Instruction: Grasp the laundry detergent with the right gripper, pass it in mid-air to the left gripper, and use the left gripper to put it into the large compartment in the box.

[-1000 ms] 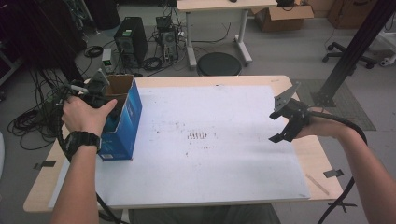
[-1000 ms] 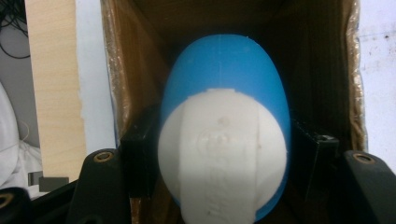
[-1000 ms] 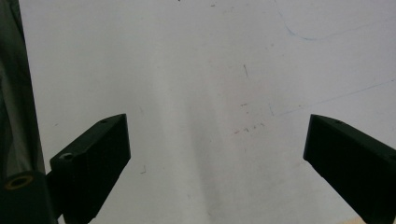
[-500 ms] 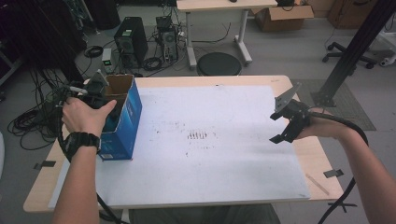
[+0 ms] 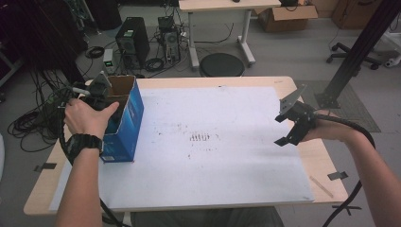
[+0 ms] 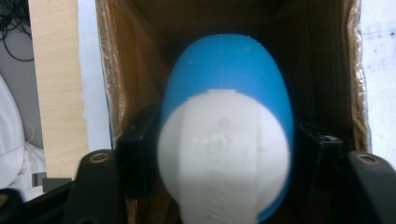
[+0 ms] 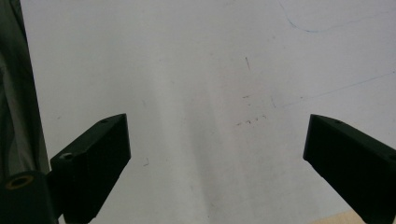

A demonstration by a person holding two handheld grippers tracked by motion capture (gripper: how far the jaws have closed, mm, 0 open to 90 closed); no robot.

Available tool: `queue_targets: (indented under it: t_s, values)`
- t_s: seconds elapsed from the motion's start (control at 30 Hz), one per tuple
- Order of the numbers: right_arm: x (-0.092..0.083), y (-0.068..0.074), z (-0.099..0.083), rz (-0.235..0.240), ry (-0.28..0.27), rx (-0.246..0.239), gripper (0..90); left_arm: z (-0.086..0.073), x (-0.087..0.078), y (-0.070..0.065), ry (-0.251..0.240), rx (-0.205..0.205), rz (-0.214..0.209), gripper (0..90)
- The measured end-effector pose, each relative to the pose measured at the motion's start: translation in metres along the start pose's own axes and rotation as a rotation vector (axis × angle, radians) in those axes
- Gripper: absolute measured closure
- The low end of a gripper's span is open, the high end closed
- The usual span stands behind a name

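A blue cardboard box [image 5: 126, 124] with an open top stands at the table's left edge. My left gripper [image 5: 101, 97] reaches down into that opening. In the left gripper view, its jaws are shut on a blue and white egg-shaped object [image 6: 227, 140], held over the brown inside of the box [image 6: 140, 60]. My right gripper [image 5: 289, 125] hovers over the right side of the white sheet [image 5: 213, 142], open. In the right gripper view its jaws stand wide apart with only bare white sheet [image 7: 210, 116] between them.
The wooden table [image 5: 326, 175] is covered by the white sheet, which bears small dark marks [image 5: 201, 137] at its middle. Computer towers [image 5: 132, 42], cables and a round stool [image 5: 222, 64] sit on the floor beyond the far edge.
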State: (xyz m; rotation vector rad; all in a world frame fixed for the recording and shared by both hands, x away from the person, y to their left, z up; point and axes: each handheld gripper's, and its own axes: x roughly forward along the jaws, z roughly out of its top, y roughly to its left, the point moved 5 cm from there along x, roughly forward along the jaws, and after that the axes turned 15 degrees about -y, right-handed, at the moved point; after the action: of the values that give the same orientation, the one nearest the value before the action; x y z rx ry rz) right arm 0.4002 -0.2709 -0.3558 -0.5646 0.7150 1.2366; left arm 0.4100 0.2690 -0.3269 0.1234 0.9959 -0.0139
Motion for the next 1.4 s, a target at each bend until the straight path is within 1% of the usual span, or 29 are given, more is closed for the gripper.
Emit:
queue_targets:
  t_s: [0.07, 0.13, 0.23, 0.33, 0.43, 0.57, 0.63, 0.73, 0.77, 0.83, 0.9, 0.93, 1.0, 1.07, 1.13, 1.27, 1.33, 1.4]
  values:
    - [-0.001, 0.001, 0.0, 0.0, -0.001, 0.0, 7.0, 0.0, 0.001, -0.001, 0.006, 0.002, -0.01, 31.7]
    - [-0.001, 0.001, 0.0, 0.001, -0.002, -0.002, 7.0, -0.001, 0.001, -0.003, 0.009, 0.006, -0.029, 30.2]
    - [-0.003, 0.001, -0.001, -0.001, 0.0, 0.0, 7.1, 0.0, 0.001, -0.003, -0.002, 0.003, -0.018, 28.9]
    - [-0.006, 0.002, -0.002, -0.002, -0.001, -0.001, 7.1, 0.003, -0.005, -0.002, -0.001, 0.008, -0.009, 26.7]
    - [-0.01, 0.002, -0.002, -0.006, -0.006, -0.001, 7.1, 0.008, -0.015, -0.002, -0.009, 0.02, 0.0, 25.2]
    - [-0.015, 0.002, -0.002, -0.013, -0.015, -0.002, 7.1, 0.017, -0.033, -0.006, -0.036, 0.045, 0.003, 23.6]
    - [-0.015, 0.002, -0.001, -0.013, -0.02, -0.004, 7.1, 0.021, -0.043, -0.008, -0.057, 0.055, 0.003, 22.1]
    - [-0.015, 0.003, -0.001, -0.012, -0.018, -0.007, 7.2, 0.028, -0.06, -0.015, -0.09, 0.083, 0.001, 21.9]
    - [-0.015, 0.004, 0.0, -0.011, -0.018, -0.006, 7.2, 0.03, -0.065, -0.019, -0.1, 0.091, -0.005, 21.8]
    - [-0.014, 0.005, 0.001, -0.008, -0.02, -0.009, 7.2, 0.034, -0.074, -0.028, -0.117, 0.117, -0.014, 18.8]
    - [-0.013, 0.006, 0.002, -0.009, -0.017, -0.01, 7.3, 0.037, -0.081, -0.042, -0.136, 0.135, -0.06, 18.9]
    - [-0.013, 0.006, 0.002, -0.006, -0.018, -0.014, 7.3, 0.038, -0.084, -0.049, -0.145, 0.147, -0.075, 18.8]
    - [-0.013, 0.007, 0.004, -0.006, -0.021, -0.012, 7.3, 0.04, -0.088, -0.063, -0.153, 0.181, -0.086, 18.6]
    - [-0.012, 0.008, 0.006, -0.003, -0.02, -0.018, 7.3, 0.041, -0.088, -0.079, -0.15, 0.216, -0.122, 17.5]
    - [-0.011, 0.009, 0.008, 0.0, -0.022, -0.022, 7.3, 0.041, -0.088, -0.095, -0.154, 0.239, -0.164, 16.8]
    - [-0.01, 0.011, 0.011, 0.004, -0.024, -0.027, 7.3, 0.038, -0.084, -0.124, -0.15, 0.283, -0.211, 14.9]
    - [-0.009, 0.011, 0.012, 0.006, -0.023, -0.03, 7.3, 0.036, -0.081, -0.138, -0.148, 0.299, -0.242, 13.1]
    - [-0.009, 0.012, 0.012, 0.007, -0.021, -0.031, 7.3, 0.034, -0.077, -0.15, -0.147, 0.317, -0.261, 12.4]
